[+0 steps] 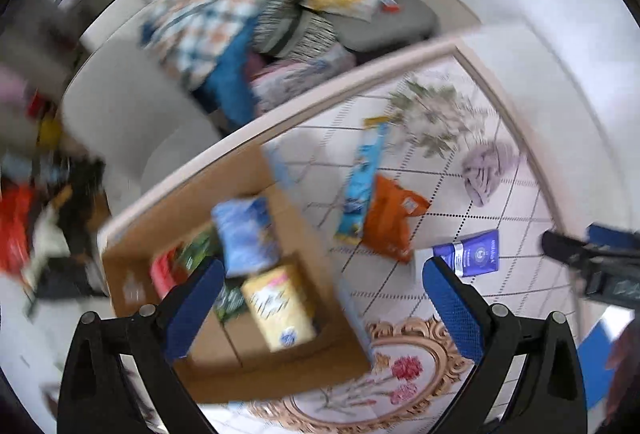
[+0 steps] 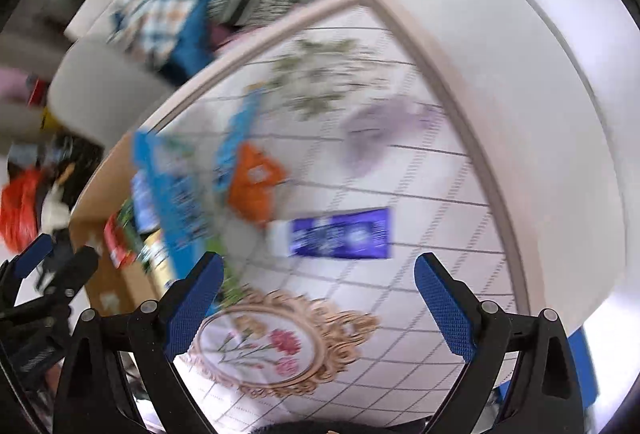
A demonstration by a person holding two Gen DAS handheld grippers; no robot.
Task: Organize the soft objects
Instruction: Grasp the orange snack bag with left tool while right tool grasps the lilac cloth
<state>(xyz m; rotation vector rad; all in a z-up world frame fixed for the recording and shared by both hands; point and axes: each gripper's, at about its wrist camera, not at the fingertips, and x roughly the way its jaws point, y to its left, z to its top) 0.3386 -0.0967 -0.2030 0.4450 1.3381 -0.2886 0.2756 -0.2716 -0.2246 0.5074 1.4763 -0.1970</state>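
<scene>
Cardboard box (image 1: 256, 362) interior clear only in left view; left gripper (image 1: 320, 270), right gripper (image 2: 319, 266) both spread, empty.

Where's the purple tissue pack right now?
The purple tissue pack lies flat on the tablecloth, right of the orange packet, just ahead of the open right gripper.

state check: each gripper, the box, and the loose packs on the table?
left gripper: jaws open, empty, above the box
right gripper: jaws open, empty, above the table
cardboard box: flaps open, packs inside
yellow pack: in the box
orange pouch: lying on the table
purple-blue pack: lying flat on the table
lilac cloth: crumpled on the table
</scene>
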